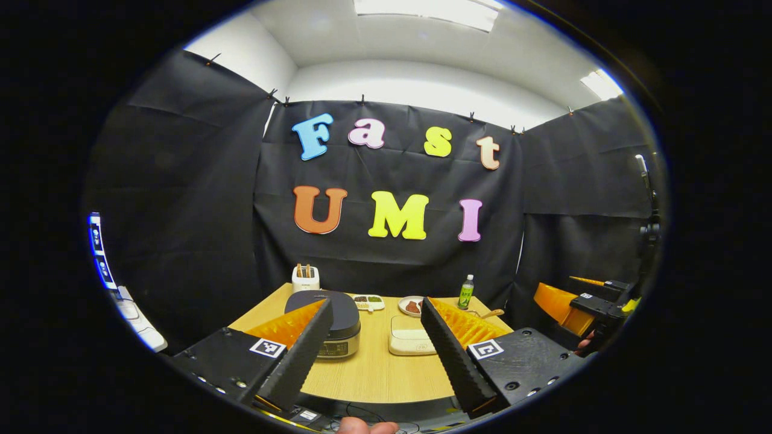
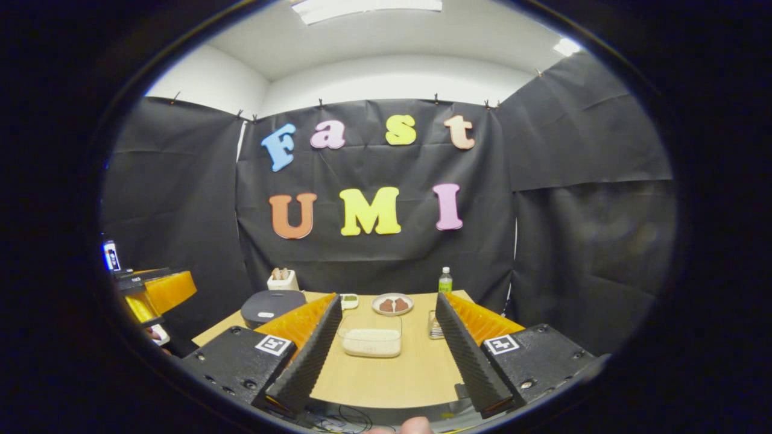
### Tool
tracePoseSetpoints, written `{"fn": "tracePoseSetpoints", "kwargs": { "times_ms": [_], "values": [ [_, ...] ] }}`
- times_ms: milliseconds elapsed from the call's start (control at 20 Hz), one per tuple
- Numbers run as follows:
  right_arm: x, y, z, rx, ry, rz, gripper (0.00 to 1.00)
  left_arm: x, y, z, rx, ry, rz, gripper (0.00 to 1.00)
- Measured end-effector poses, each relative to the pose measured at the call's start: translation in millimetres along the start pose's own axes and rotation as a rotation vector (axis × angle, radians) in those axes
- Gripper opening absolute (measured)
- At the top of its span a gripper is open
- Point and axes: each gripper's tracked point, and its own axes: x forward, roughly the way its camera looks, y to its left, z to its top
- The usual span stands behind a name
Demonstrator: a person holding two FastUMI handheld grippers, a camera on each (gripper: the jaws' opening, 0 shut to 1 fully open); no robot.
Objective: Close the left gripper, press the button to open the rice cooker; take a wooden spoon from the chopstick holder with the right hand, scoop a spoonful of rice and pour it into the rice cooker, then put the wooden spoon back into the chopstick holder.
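The rice cooker [image 1: 329,325] [image 2: 271,306] has a dark lid that is down, and it stands at the table's left, just beyond my left finger. A clear box of rice [image 1: 410,343] [image 2: 371,342] lies mid-table. A wooden spoon handle [image 1: 491,313] sticks out behind my right finger in the left gripper view. A small holder [image 2: 435,325] shows beside the right finger in the right gripper view. The left gripper [image 1: 376,308] and the right gripper [image 2: 387,299] hover before the table's near edge, both open and holding nothing.
On the wooden table [image 1: 374,380] [image 2: 386,380] stand a white toaster-like box [image 1: 306,277] [image 2: 283,280], a small divided dish [image 1: 369,301], a plate of brown food [image 1: 412,305] [image 2: 392,303] and a green bottle [image 1: 465,292] [image 2: 445,280]. Black cloth walls surround it.
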Motion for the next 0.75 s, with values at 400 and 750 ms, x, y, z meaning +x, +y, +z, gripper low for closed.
{"fn": "tracePoseSetpoints", "kwargs": {
  "times_ms": [400, 750],
  "values": [
    [6.9, -7.2, -4.8, 0.012, 0.014, 0.021, 1.00, 9.7, -8.3, 11.2, 0.016, -0.027, 0.032, 0.95],
    [13.8, -12.6, -2.8, 0.010, 0.014, 0.024, 0.99, 23.9, -15.8, 14.6, 0.048, -0.032, 0.024, 0.95]
  ]
}}
